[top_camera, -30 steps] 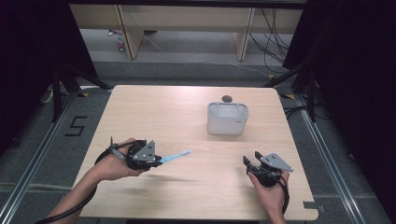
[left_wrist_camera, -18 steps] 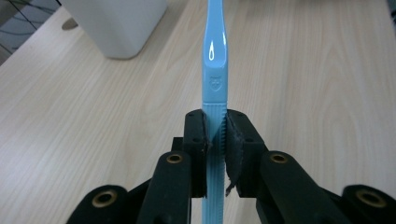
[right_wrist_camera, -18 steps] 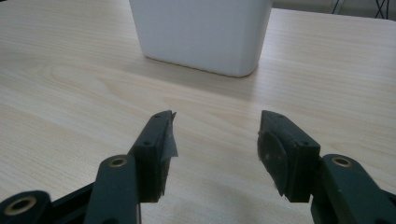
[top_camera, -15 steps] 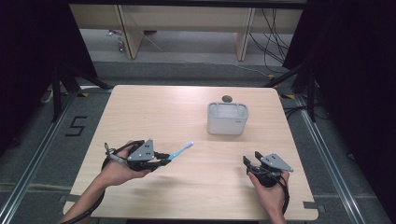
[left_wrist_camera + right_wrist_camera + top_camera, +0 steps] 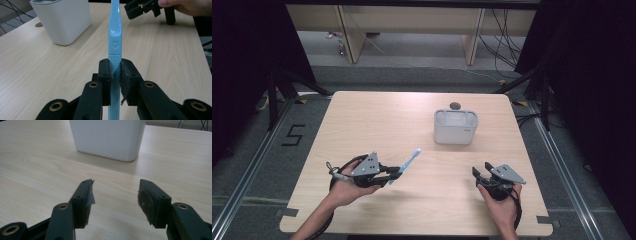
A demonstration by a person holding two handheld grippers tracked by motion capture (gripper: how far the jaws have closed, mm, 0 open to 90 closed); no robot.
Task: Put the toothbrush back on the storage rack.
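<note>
The left claw [image 5: 393, 173] is clamped on a light blue toothbrush [image 5: 406, 164], its jaws pressing the ribbed handle from both sides. In the left gripper view the toothbrush [image 5: 114, 42] runs straight out from between the jaws toward the far side of the table [image 5: 377, 120]. From above, the brush slants up and to the right, its head end clear of the wood and pointing toward a white holder [image 5: 455, 127]. That holder stands upright on the far right part of the table, well apart from the brush tip. A small dark round thing [image 5: 454, 105], too small to make out, lies just behind it. The right claw [image 5: 478, 174] rests near the right front edge, jaws apart with nothing between them [image 5: 113, 195].
</note>
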